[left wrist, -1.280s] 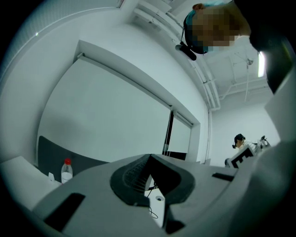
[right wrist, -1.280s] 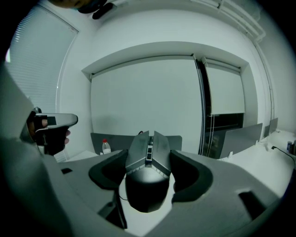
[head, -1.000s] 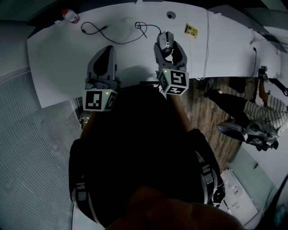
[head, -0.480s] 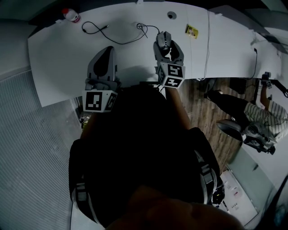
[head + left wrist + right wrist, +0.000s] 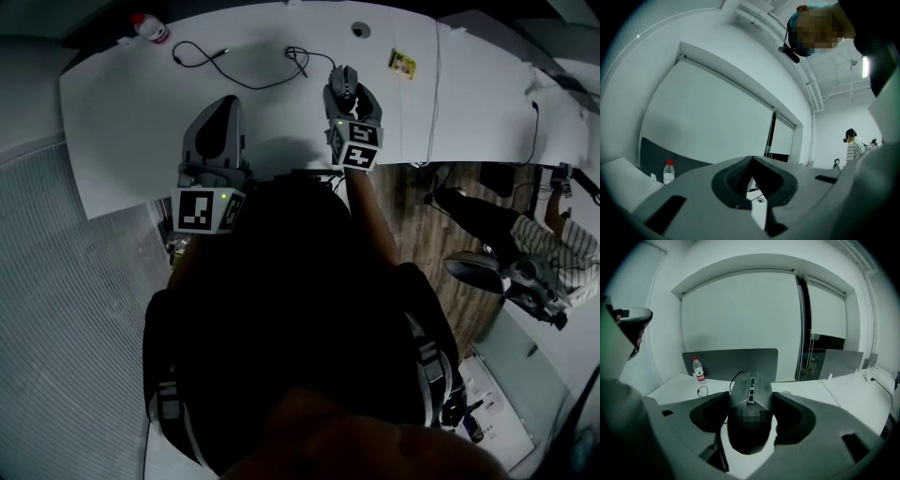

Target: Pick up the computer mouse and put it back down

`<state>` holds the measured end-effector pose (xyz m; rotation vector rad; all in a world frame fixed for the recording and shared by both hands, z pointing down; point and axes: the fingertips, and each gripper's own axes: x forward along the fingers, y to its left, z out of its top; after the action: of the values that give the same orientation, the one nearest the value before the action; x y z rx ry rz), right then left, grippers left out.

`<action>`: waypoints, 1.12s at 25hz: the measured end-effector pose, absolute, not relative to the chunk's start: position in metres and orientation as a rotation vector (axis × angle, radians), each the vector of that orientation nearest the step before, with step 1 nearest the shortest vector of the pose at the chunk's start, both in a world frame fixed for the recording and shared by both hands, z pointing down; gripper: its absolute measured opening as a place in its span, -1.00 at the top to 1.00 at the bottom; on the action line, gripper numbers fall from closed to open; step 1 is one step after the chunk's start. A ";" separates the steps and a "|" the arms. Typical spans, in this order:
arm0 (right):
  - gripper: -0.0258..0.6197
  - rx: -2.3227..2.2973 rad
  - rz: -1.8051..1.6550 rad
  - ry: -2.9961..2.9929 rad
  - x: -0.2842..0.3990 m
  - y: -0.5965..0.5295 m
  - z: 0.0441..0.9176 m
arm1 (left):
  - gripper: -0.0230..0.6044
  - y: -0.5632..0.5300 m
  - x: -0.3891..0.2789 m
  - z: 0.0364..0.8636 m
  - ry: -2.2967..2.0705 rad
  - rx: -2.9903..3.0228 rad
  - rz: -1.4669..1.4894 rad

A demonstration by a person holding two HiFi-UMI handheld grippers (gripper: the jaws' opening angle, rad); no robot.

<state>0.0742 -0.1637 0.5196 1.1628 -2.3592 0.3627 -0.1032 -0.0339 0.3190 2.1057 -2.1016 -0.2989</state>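
Gripping the computer mouse (image 5: 750,425) squarely between both fingers (image 5: 712,414) of the right gripper (image 5: 751,401), with the left gripper (image 5: 751,161) pinched together on nothing.

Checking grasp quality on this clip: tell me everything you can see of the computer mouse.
The dark grey, angular plastic computer mouse has a narrow strip of controls along its raised central ridge. A thin black cable runs from its front across the white desk. It sits roughly level, front pointing away from the person. The right gripper has its fingers closed against both flanks. Whether it is lifted or resting on the desk cannot be told.
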 end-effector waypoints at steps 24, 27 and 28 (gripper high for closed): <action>0.04 1.086 0.462 -2.147 0.092 -0.172 0.637 | 0.92 -0.031 -0.093 0.325 -2.100 2.106 -0.272; 0.04 1.069 0.473 -2.123 0.093 -0.171 0.651 | 0.92 -0.032 -0.092 0.327 -2.091 2.098 -0.257; 0.04 1.063 0.477 -2.115 0.093 -0.171 0.655 | 0.92 -0.032 -0.092 0.329 -2.088 2.094 -0.248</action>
<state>0.0932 -0.1708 0.6554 1.0633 -2.1155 0.4766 -0.0916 -0.0318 0.3286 2.0936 -2.0879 -0.2482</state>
